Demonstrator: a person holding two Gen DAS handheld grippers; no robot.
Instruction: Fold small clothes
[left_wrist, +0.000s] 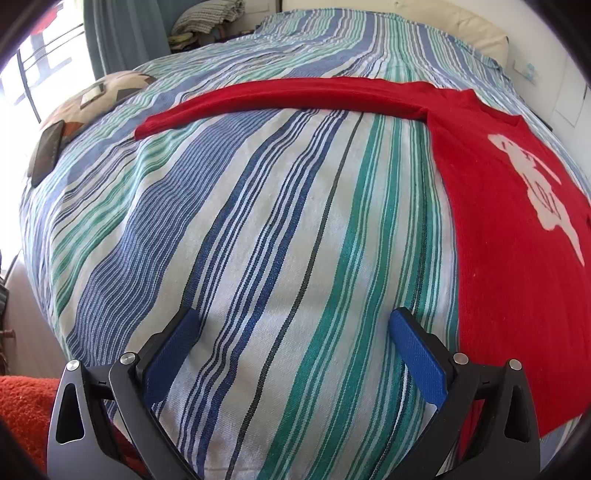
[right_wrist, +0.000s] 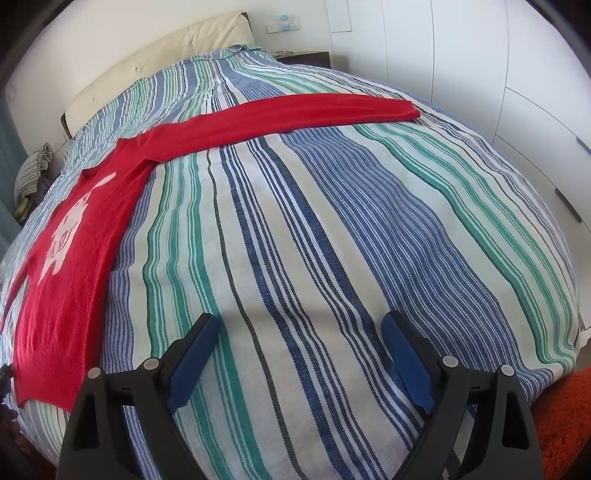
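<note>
A red sweater with a white figure on its front lies flat on the striped bedspread. One long sleeve stretches out to the left in the left wrist view. My left gripper hovers open over bare bedspread, left of the sweater's body, with nothing between its blue pads. In the right wrist view the sweater lies at the left, its other sleeve reaching right. My right gripper stands open above the bedspread, right of the sweater's hem, with nothing between its fingers.
A patterned cushion and a dark flat object lie near the bed's left edge. A cream headboard stands at the far end. White cupboards line the right side. An orange rug lies below the bed's near edge.
</note>
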